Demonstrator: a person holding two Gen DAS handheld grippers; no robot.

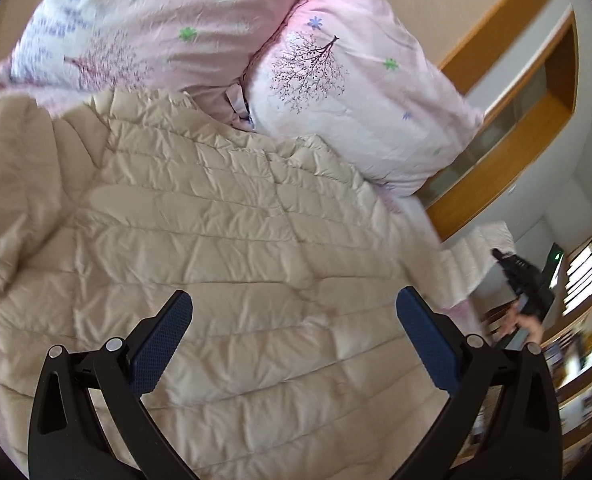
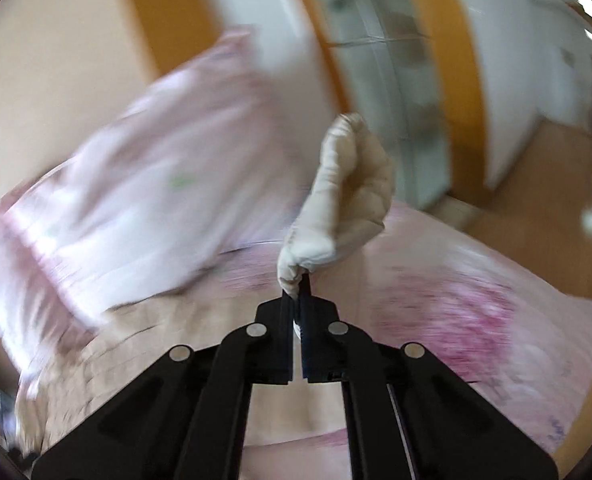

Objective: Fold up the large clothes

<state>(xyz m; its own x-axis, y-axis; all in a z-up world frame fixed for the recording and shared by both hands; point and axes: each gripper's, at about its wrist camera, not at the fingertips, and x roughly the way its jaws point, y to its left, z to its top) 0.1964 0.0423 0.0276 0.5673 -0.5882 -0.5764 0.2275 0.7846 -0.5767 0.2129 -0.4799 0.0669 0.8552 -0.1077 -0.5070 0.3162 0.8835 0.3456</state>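
- Beige quilted fabric, a padded down jacket (image 1: 199, 220), lay spread across the bed, its left side bunched into a loose fold, probably so the wide panel could be folded flat on the soft surface.
- The left gripper (image 1: 293, 338) hung just above the jacket's middle with its jaws wide apart and nothing between the blue pads (image 1: 157, 346); it seemed placed ready to pin or pick up the cloth.
- Two pink floral pillows (image 1: 360, 92) sat beyond the jacket against the wall, out of the folding area.
- The right gripper (image 2: 298, 280) had its jaws closed tight on a jacket cuff (image 2: 344, 200), holding it raised over the pink sheet (image 2: 476, 292), apparently to carry the sleeve across; the view was blurred.
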